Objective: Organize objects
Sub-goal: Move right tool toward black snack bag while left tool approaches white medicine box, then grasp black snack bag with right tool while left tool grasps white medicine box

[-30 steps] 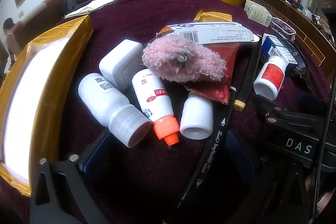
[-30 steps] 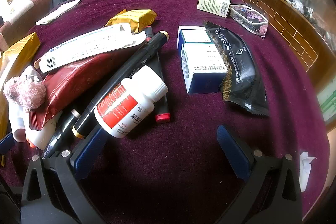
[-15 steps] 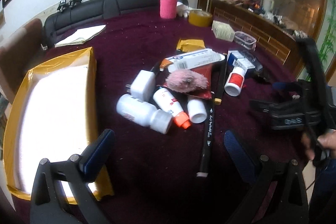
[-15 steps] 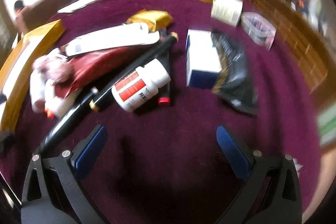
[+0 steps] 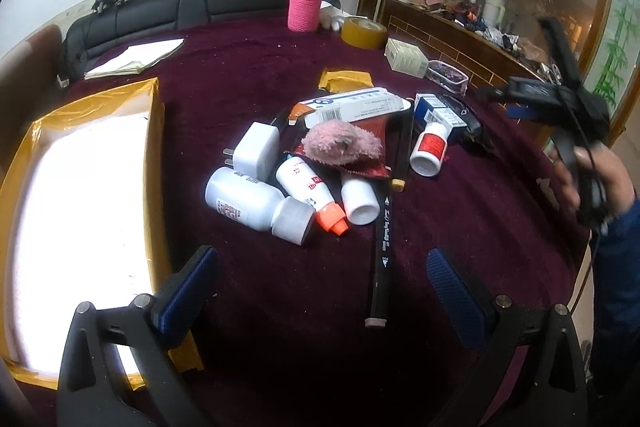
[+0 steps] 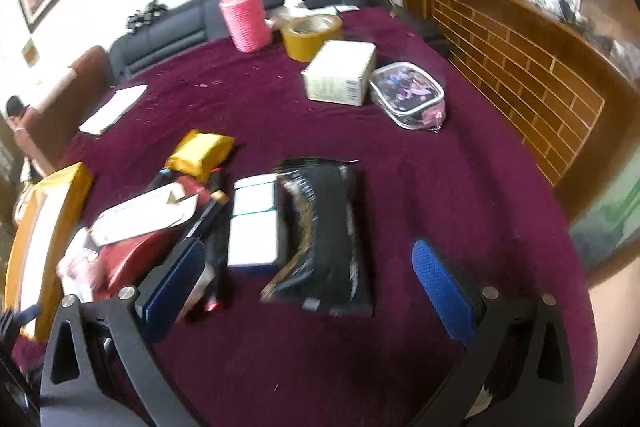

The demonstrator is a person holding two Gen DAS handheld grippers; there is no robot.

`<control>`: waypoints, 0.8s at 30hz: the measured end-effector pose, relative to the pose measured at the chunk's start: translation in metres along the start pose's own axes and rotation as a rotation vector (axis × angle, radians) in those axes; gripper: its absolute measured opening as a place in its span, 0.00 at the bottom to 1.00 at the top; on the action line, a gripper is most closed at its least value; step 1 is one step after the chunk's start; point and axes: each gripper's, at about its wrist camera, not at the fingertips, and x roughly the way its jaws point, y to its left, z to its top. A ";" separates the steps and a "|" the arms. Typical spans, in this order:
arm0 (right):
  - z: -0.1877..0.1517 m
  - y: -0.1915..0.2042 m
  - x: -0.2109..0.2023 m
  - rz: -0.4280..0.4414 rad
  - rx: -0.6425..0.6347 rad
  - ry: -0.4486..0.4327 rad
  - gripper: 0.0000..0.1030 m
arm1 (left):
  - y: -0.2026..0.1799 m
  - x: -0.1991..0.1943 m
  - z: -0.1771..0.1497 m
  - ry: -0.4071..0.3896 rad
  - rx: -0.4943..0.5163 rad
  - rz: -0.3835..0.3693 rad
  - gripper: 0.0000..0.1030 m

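A heap of small objects lies on the maroon tablecloth: white bottles (image 5: 248, 203), an orange-capped bottle (image 5: 308, 187), a pink fluffy piece (image 5: 340, 147), a white charger (image 5: 256, 151), a black marker (image 5: 384, 227) and a red-labelled bottle (image 5: 430, 151). My left gripper (image 5: 320, 259) hangs open above the cloth in front of the heap, holding nothing. My right gripper (image 6: 306, 251) hovers over a black pouch (image 6: 324, 227) beside a blue-and-white box (image 6: 254, 223). Its jaws are closing while still wide, and the pads touch nothing. A hand (image 5: 592, 171) carries it at the right of the left wrist view.
A large white box with a yellow-taped rim (image 5: 156, 163) stands at the left. Farther back are a yellow packet (image 6: 200, 155), a cream carton (image 6: 340, 73), a clear pouch (image 6: 408, 95), a tape roll (image 6: 310, 35) and a pink flask (image 6: 244, 17). A wooden counter (image 6: 520, 75) borders the right.
Both grippers have risen and drawn back, so the heap looks smaller. The right one has swung right, from over the red-labelled bottle to above the black pouch.
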 end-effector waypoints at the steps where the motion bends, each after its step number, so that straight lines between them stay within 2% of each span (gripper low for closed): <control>1: 0.003 -0.003 0.006 0.006 0.013 0.006 0.91 | -0.001 0.000 -0.001 0.006 0.002 0.000 0.98; 2: 0.005 -0.007 0.012 0.001 0.016 0.024 0.85 | -0.001 0.002 -0.002 0.015 0.007 -0.003 0.98; 3: 0.007 -0.009 0.020 -0.018 0.016 0.050 0.70 | -0.002 0.002 -0.003 0.019 0.010 -0.003 0.98; 4: 0.008 -0.013 0.027 -0.028 0.028 0.067 0.61 | -0.003 0.003 -0.004 0.020 0.014 -0.001 0.98; 5: 0.008 -0.016 0.032 -0.026 0.038 0.082 0.57 | -0.003 0.003 -0.004 0.023 0.018 -0.001 0.98; 8: 0.007 -0.020 0.053 -0.048 0.028 0.133 0.57 | -0.006 0.003 -0.005 0.027 0.021 -0.006 0.98; 11: 0.005 -0.014 0.071 -0.065 -0.042 0.171 0.57 | -0.009 0.002 -0.004 0.027 0.029 -0.006 0.98; 12: 0.003 -0.008 0.072 -0.096 -0.083 0.146 0.56 | -0.010 0.002 -0.003 0.027 0.030 -0.005 0.98; 13: 0.001 -0.004 0.073 -0.114 -0.115 0.133 0.51 | -0.010 0.002 -0.003 0.027 0.029 -0.006 0.98; 14: 0.000 -0.001 0.073 -0.101 -0.127 0.119 0.35 | -0.010 0.001 -0.002 0.028 0.027 -0.007 0.98; 15: -0.001 -0.001 0.069 -0.098 -0.132 0.106 0.29 | -0.009 0.001 -0.001 0.029 0.024 -0.007 0.98; 17: -0.003 -0.002 0.061 -0.098 -0.125 0.077 0.24 | -0.010 0.000 0.003 0.027 0.015 -0.014 0.98; 20: -0.003 -0.020 0.045 -0.012 -0.003 0.003 0.24 | -0.012 -0.001 0.013 0.029 0.006 -0.034 0.98; 23: -0.010 -0.045 0.028 0.083 0.114 -0.143 0.24 | -0.022 -0.002 0.031 0.037 0.013 -0.073 0.98; 24: -0.012 -0.049 0.026 0.084 0.127 -0.166 0.24 | -0.027 -0.001 0.039 0.041 0.016 -0.092 0.98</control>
